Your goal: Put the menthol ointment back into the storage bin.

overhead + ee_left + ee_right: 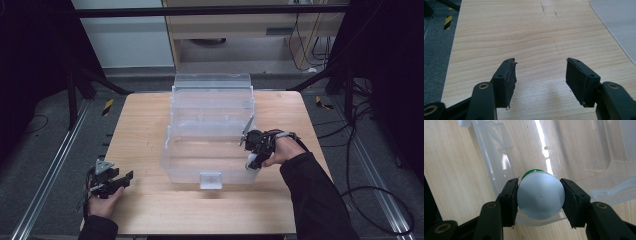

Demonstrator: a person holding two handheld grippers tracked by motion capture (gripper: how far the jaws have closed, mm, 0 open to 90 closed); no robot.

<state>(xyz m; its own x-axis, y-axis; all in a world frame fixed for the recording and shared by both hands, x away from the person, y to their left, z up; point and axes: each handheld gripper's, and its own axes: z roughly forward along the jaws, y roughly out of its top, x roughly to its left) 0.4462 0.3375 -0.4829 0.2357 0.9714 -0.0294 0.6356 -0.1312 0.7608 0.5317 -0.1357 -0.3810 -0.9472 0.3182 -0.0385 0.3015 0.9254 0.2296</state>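
White bottle (pixel 540 196) clamped in right claw (pixel 539 195), left claw (pixel 540 80) wide open

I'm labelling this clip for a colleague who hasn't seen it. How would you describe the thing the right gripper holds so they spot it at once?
Start at the clear plastic box standing open mid-table. At its front right corner, the right gripper is shut on a small white bottle, held over the box's rim. It is the only opaque white thing there, with a green end showing behind it.
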